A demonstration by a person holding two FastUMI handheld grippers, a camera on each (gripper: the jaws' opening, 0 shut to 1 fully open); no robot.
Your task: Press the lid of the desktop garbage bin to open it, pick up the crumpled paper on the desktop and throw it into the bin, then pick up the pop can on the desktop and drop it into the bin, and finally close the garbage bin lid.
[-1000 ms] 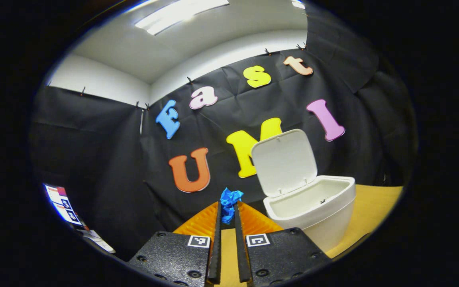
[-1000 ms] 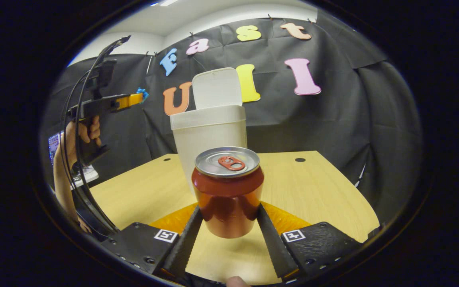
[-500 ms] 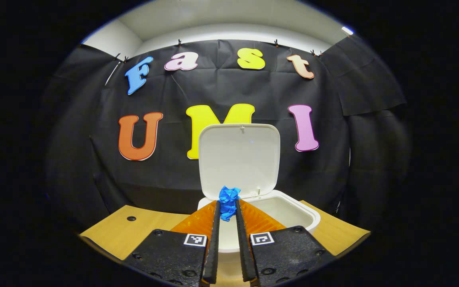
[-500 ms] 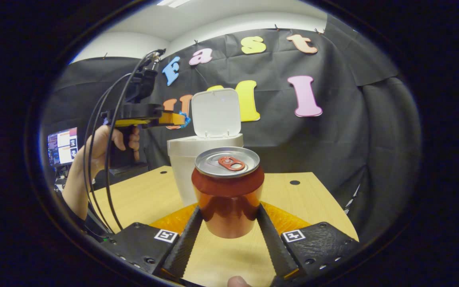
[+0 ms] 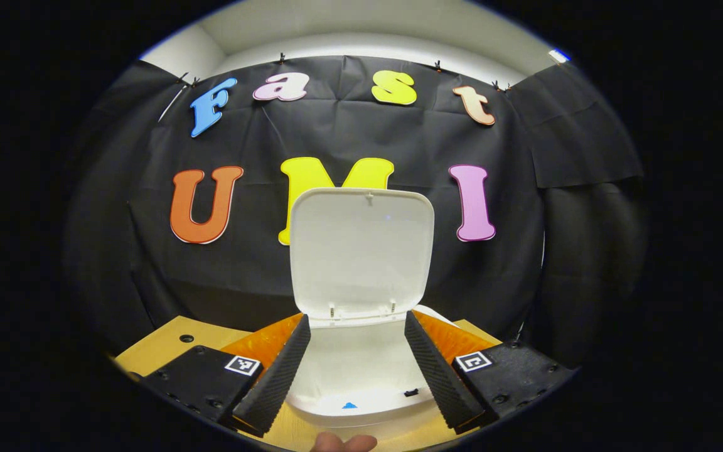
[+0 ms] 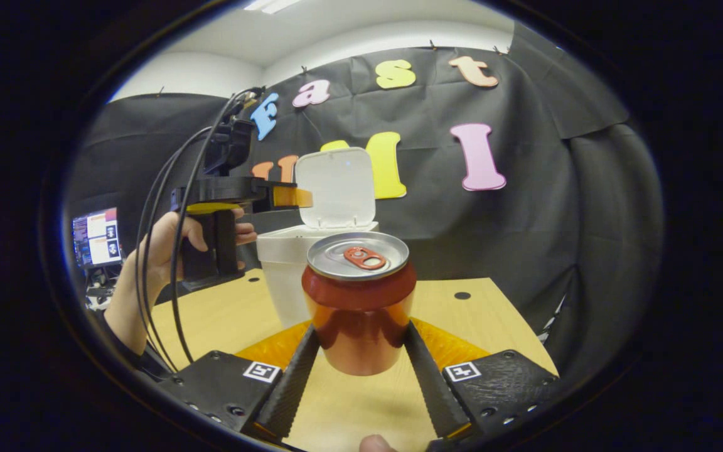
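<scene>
left gripper [image 5: 354, 351]: lower centre of left gripper view, fingers spread wide, nothing between them; poised over the bin mouth. Also upper left of right gripper view [image 6: 302, 197], held by a hand [image 6: 167, 248], tips at the lid.
bin [image 5: 361, 392]: white desktop garbage bin, bottom centre of left gripper view; centre-left of right gripper view [image 6: 280, 276], behind the can.
lid [image 5: 361, 251]: swung up, standing open, centre of frame.
crumpled paper [image 5: 349, 405]: small blue scrap visible inside the bin, bottom centre.
right gripper [image 6: 358, 361]: lower centre of right gripper view, both fingers pressed on the can's sides.
pop can [image 6: 358, 300]: red, upright, centre of frame, clamped; whether it's off the table, can't tell.
table [image 6: 236, 311]: light wood, bin standing on it.
</scene>
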